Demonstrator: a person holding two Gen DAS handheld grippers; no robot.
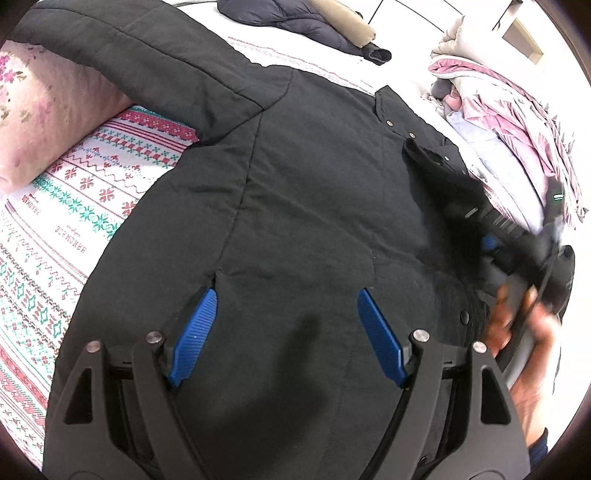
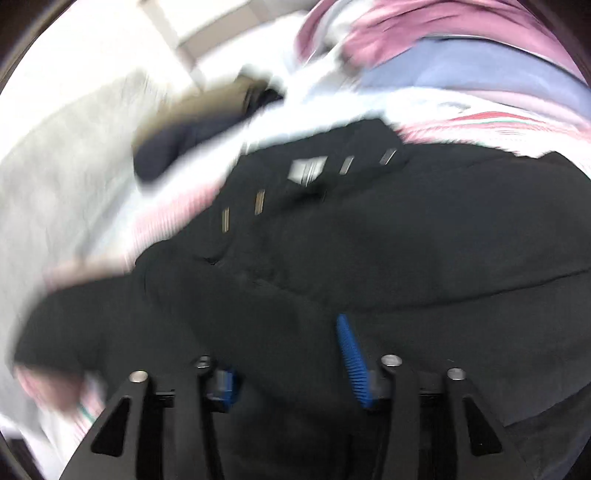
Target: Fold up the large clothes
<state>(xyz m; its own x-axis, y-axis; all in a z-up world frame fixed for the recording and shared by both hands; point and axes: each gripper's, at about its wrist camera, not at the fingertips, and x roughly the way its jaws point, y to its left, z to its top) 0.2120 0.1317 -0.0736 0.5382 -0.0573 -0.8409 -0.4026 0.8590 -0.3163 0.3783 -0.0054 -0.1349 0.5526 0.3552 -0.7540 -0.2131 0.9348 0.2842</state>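
Lying spread across the bed [image 1: 66, 206], the black padded coat [image 1: 295, 206] fills most of the left wrist view, one sleeve stretched toward the upper left over a pink pillow [image 1: 48, 122] and its snap-button front edge running along the right side. Directly above the coat's lower body, the left hand-held gripper [image 1: 286, 336] hovers with its blue pads spread wide and nothing between them. At the coat's right edge, the right hand-held gripper [image 1: 517, 236] appears as a dark blur, held by a hand [image 1: 524, 339]. From the right wrist view, heavily smeared, black coat fabric covers the space between the blue pads of that gripper [image 2: 291, 365], though whether it is clamped cannot be told. Farther out on the patterned bedsheet lie a dark navy jacket [image 1: 306, 18] and a heap of pink and white bedding [image 1: 509, 122].
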